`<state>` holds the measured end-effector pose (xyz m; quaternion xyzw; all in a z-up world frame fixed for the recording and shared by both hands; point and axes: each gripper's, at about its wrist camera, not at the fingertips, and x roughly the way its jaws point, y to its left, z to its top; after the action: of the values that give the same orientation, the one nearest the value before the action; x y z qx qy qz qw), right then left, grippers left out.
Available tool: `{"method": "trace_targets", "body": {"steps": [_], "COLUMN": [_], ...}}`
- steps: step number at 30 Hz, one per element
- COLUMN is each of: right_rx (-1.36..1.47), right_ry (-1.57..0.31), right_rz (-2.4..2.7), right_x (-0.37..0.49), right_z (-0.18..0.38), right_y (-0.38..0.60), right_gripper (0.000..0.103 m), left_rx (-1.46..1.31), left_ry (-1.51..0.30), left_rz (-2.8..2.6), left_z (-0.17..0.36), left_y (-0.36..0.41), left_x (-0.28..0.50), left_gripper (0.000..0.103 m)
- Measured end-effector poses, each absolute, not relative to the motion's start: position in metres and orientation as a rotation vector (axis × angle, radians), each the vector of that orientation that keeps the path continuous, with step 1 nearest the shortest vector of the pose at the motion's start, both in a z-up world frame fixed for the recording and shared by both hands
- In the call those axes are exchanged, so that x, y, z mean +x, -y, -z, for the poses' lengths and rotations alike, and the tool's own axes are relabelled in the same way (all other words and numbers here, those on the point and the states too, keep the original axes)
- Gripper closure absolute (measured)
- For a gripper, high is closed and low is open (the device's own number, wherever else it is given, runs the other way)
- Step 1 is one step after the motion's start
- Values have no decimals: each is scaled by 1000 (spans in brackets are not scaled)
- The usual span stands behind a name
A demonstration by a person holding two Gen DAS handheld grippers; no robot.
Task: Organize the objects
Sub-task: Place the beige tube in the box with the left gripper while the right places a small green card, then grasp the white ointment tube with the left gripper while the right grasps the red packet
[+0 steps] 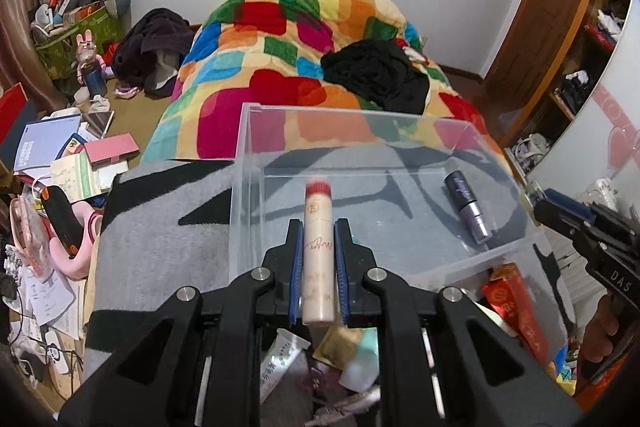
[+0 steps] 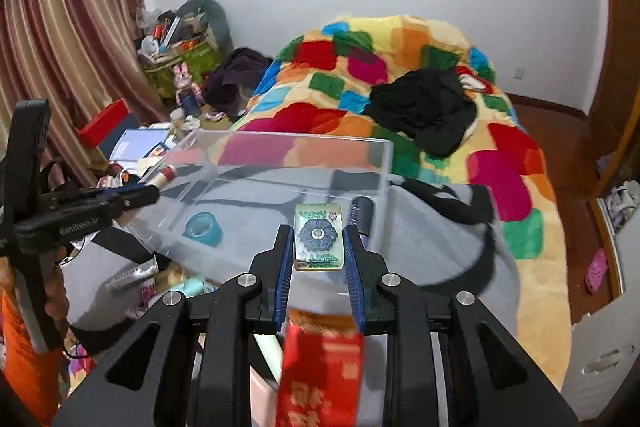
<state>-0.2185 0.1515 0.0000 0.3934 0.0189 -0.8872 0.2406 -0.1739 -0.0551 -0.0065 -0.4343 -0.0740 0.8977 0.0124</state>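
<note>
Two loads were carried at once: my left gripper (image 1: pixel 319 231) clenched a cream tube (image 1: pixel 318 259), and my right gripper (image 2: pixel 318 243) clenched a flowered compact (image 2: pixel 318 237), both held over the near wall of the clear bin (image 1: pixel 256 187). The smooth tube was gripped mid-body and could have slid out. Either item could have struck the rim and dropped outside. The tube had a red cap and printed script.
</note>
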Motion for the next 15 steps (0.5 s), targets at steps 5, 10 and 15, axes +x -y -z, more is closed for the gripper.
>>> {"method": "trace_targets", "body": {"steps": [5,10,15], "right_rx": [1161,1230,1275], "right_ry": [-94,-146,-205], "right_rz": [2374,2329,2287], "right_x": [-243,-260,-264], "right_z": [14,28,40], "right_y": [-129,-112,-98], "right_gripper": [81,81,81], "left_rx": [-1393,-1425,-1435], "left_ry": [225,199,174], "left_rz": [-2774,-2754,-2741], "left_z": [16,21,21], "left_y": [54,51,48], "left_x": [-185,-191,-191], "left_gripper": [89,89,89]}}
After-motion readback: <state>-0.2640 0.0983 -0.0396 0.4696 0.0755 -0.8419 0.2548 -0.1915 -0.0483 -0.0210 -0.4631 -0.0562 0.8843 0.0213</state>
